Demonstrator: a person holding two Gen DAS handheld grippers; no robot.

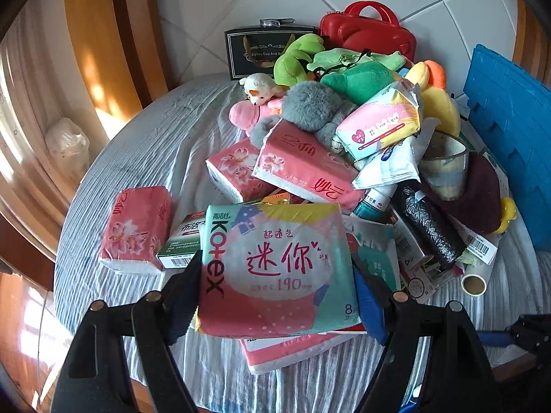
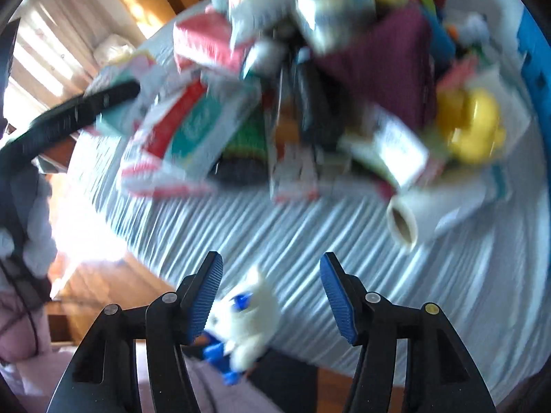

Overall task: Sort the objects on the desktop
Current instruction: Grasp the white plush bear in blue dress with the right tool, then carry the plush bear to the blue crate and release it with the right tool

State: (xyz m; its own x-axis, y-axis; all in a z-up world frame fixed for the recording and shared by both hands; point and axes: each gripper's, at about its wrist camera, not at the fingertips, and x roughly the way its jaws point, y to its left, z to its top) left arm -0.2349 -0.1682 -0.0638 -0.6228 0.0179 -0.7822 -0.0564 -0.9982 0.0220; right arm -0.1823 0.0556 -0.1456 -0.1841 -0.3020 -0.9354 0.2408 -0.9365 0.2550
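- Left wrist view: the left gripper point(image 1: 275, 296) has its fingers clamped on either side of a Kotex pad pack point(image 1: 275, 272), lifted above the striped tablecloth point(image 1: 144, 144).
- A pink tissue pack point(image 1: 136, 229) lies alone on the cloth to the left of the Kotex pack; two more lean on the heap behind it, under a grey plush toy point(image 1: 310, 106).
- To do this well, I'd say: keep the squeeze square on the soft pack so it doesn't fold, and set it beside its own kind, not back on the heap.
- Containers: a red carry case point(image 1: 368, 31) and a dark gift box point(image 1: 265, 51) stand closed behind the heap, contents hidden. A blue crate point(image 1: 509, 130) sits at the right; its inside can't be seen.
- Right wrist view, badly blurred: the right gripper point(image 2: 272, 296) stands with jaws apart, not pressing anything.
- A small white plush toy point(image 2: 251, 323) with blue parts lies just beside the left pad, at the table edge; whether it touches I can't tell.
- A cardboard tube roll point(image 2: 406, 223) lies beyond it.
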